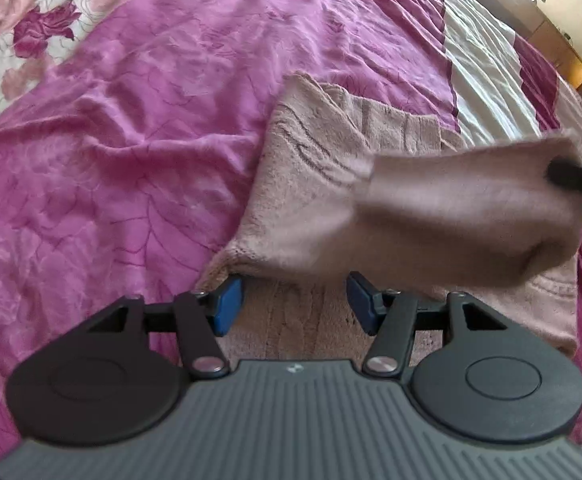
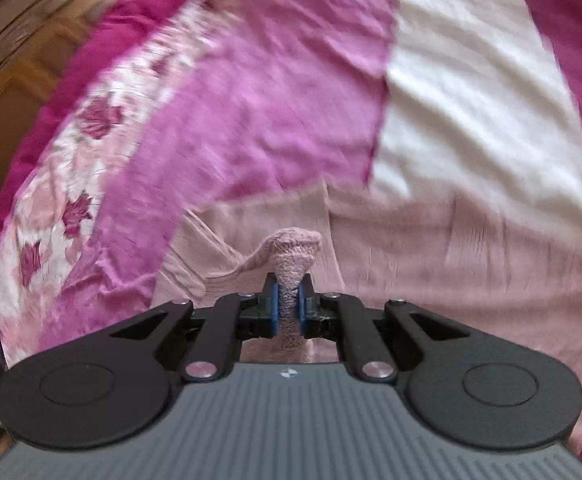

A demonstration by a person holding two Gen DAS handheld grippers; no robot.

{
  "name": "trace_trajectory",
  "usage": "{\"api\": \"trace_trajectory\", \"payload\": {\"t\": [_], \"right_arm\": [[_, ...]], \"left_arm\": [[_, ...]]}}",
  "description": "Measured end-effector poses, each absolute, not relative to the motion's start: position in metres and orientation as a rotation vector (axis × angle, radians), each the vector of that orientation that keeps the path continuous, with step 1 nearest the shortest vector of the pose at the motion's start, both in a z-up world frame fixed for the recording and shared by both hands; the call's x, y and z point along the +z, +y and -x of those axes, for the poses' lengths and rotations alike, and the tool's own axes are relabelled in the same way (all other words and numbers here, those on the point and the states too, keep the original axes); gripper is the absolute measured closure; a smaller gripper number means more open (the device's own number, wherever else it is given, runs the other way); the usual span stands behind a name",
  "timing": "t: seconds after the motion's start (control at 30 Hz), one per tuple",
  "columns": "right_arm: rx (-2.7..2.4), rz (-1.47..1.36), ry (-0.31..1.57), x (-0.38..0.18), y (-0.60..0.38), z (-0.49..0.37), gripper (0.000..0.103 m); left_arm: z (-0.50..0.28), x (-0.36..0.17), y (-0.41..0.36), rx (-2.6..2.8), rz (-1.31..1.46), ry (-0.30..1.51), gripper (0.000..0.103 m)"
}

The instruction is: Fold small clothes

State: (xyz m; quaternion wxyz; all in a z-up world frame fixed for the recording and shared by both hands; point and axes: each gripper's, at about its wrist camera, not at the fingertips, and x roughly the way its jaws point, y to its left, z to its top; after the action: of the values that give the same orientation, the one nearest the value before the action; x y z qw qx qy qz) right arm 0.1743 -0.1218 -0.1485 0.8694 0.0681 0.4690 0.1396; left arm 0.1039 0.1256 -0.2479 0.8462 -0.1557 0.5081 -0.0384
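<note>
bed: pink/magenta bedspread [image 1: 151, 128] fills most of both frames, creased | pattern: cream floral panel w/ magenta flowers upper left, white band [image 2: 471, 100] upper right | furniture: brown wood [image 2: 7, 92] far left | light: bright daylight, top right corner

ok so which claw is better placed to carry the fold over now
Right. The right claw is already shut on a corner of the pink garment and lifting it; the left claw is open over the near edge.

Under me lies a wrinkled bedspread [image 1: 139, 128] in magenta, with a white stripe [image 2: 471, 100] and rose print [image 1: 47, 26]. A wooden frame [image 2: 7, 92] edges it.
</note>
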Motion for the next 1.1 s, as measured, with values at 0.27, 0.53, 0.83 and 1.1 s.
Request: {"api": "trace_trajectory", "payload": {"t": [0.27,0.53,0.83,1.1], "right_arm": [[0.127,-0.097,1.166,-0.225,-0.143,-0.177,0.092],[0.061,-0.227,1.096,-0.212,-0.156,-0.158,0.053],[0.32,-0.187,1.064,-0.195,-0.084,-0.149,0.041],[0.416,-0.075,1.098,-0.23,-0.022,-0.164,0.04]], "left_arm": [[-0.101,-0.255,0.115,-0.089,0.273,1.085,0.044],[-0.098,-0.24,0.118,-0.107,0.265,1.105,0.043],[-0.089,-0.219,0.124,-0.105,0.253,1.098,0.043],[-0.084,-0.221,0.14,-0.073,0.29,1.091,0.043]]}}
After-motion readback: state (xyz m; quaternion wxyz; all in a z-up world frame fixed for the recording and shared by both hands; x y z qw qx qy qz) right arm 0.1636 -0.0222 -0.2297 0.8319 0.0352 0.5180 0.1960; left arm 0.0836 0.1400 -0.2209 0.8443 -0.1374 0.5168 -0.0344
